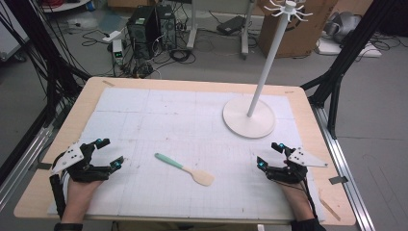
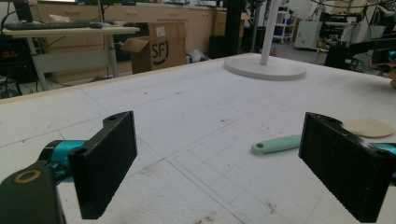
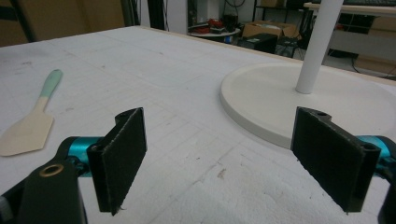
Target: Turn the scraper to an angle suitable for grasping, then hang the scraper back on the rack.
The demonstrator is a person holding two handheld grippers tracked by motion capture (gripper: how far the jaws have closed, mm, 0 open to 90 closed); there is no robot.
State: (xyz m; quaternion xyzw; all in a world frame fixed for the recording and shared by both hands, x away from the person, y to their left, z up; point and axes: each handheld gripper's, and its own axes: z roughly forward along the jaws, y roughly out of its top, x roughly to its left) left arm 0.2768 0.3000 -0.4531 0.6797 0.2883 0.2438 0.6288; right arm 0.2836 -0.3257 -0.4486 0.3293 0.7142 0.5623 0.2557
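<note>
While both my left gripper (image 1: 109, 153) and right gripper (image 1: 269, 154) rest with jaws spread and empty, the spatula (image 1: 184, 169) lies flat between them. Pinching its thin blade against the table (image 1: 144, 110) could make it skid away.

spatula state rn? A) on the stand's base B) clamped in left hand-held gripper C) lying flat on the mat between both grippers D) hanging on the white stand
C: the spatula lies flat on the mat, apart from the left hand-held gripper and the right hand-held gripper, both open.
</note>
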